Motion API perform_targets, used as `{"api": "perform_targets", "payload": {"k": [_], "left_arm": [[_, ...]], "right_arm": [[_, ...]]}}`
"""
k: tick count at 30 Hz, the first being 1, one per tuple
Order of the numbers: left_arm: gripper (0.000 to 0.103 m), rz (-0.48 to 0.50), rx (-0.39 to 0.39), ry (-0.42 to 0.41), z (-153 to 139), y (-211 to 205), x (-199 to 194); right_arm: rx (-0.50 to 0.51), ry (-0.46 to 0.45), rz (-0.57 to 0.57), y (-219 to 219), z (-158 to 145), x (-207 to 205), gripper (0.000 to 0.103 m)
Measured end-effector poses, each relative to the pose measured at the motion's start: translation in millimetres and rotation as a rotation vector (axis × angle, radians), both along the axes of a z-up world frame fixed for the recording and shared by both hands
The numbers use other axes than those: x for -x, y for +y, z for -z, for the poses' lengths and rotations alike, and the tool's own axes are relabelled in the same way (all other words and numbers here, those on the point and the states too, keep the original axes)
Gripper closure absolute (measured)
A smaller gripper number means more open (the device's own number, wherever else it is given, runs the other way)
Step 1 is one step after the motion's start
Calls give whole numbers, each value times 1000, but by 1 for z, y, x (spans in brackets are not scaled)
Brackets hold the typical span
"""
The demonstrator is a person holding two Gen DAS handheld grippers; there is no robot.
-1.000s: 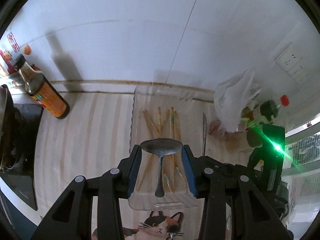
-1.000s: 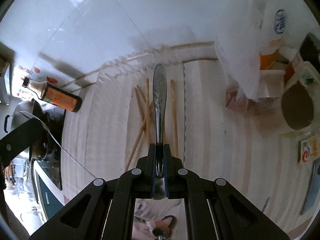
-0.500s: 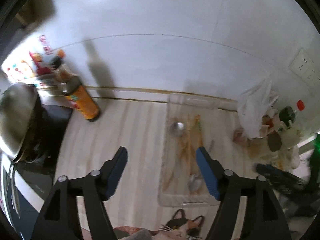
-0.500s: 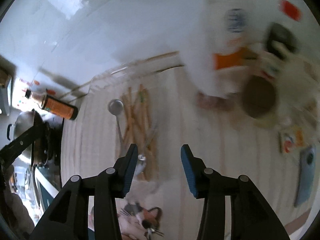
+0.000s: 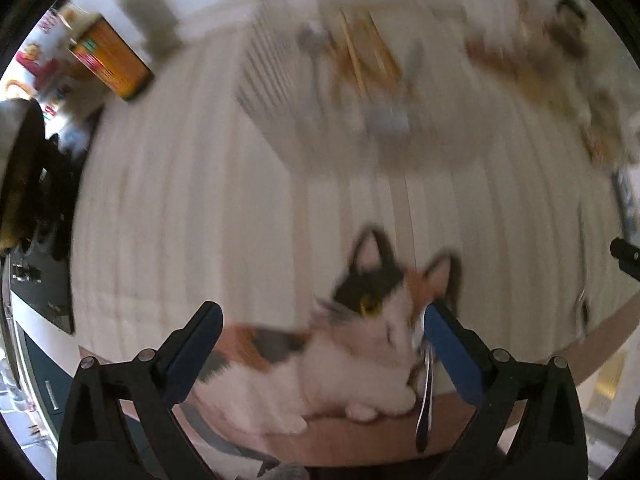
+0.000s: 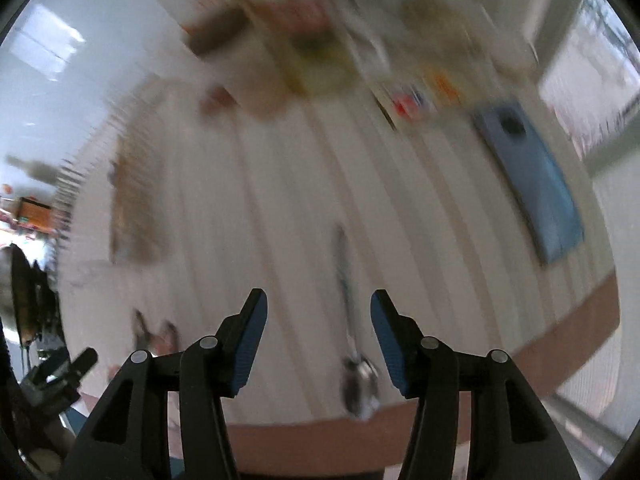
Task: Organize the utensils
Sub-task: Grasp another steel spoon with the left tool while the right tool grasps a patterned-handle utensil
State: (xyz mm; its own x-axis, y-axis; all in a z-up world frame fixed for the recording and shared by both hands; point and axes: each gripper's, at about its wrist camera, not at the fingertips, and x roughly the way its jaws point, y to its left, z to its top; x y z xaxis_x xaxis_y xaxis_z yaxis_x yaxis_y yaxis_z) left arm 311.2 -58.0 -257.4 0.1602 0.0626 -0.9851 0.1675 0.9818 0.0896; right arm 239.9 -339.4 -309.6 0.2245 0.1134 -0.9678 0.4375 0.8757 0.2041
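Both views are blurred by motion. My left gripper [image 5: 322,322] is open and empty above the counter's front edge. A metal utensil [image 5: 425,392] lies on the cat picture [image 5: 360,336] by its right finger. The clear tray [image 5: 304,92] with chopsticks [image 5: 360,60] and spoons [image 5: 386,122] lies far ahead. My right gripper [image 6: 318,312] is open and empty. A metal spoon [image 6: 352,344] lies on the striped counter [image 6: 280,220] between its fingers, bowl toward me. The tray with chopsticks [image 6: 132,200] is at the left.
An orange-labelled sauce bottle [image 5: 110,62] stands back left beside the black stove [image 5: 24,168]. Bags and containers [image 6: 312,40] crowd the back right. A blue flat object [image 6: 536,184] lies at the right. The left gripper [image 6: 56,372] shows at lower left.
Both grippers let go of their spoons into the tray, opened, and pulled back toward the counter's front edge. The right one swung right over another spoon.
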Motion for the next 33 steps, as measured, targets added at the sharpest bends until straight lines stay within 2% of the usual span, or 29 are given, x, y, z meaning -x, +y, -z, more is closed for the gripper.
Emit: {"api": "perform_targets", "payload": {"k": [6,7,9,11,20,21,22,24,26,29,33], "left_arm": [[0,30,-30,52,19,-14,7],[0,35,-34,53,20,-16,9],[0,39,-39,63,23,-19,13],[1,50,-33,81,29,-25,17],[4,76,42,151,53,-62,13],[8,76,44,152,55,-64,13],[20,81,44,150,56,-68,12],[36,88,20,152,59,-73,12],[46,79,59,145,57,-75,11],[67,106,59,126,53,-82,11],[71,135,51,119,52,-89,14]], "right_arm": [[-4,111,-38,13,48,19,47],[47,87,-56,19,47,20,53],[151,107,-101,33,51,19,69],[173,98,-123,43,56,19,94],[84,97,-168,68,72,34,97],[76,98,-166,69,74,37,97],[69,99,-165,70,76,39,97],[52,97,-159,70,79,43,97],[25,92,-141,64,82,46,97],[1,97,-130,63,85,45,97],[25,99,-137,65,86,40,97]]}}
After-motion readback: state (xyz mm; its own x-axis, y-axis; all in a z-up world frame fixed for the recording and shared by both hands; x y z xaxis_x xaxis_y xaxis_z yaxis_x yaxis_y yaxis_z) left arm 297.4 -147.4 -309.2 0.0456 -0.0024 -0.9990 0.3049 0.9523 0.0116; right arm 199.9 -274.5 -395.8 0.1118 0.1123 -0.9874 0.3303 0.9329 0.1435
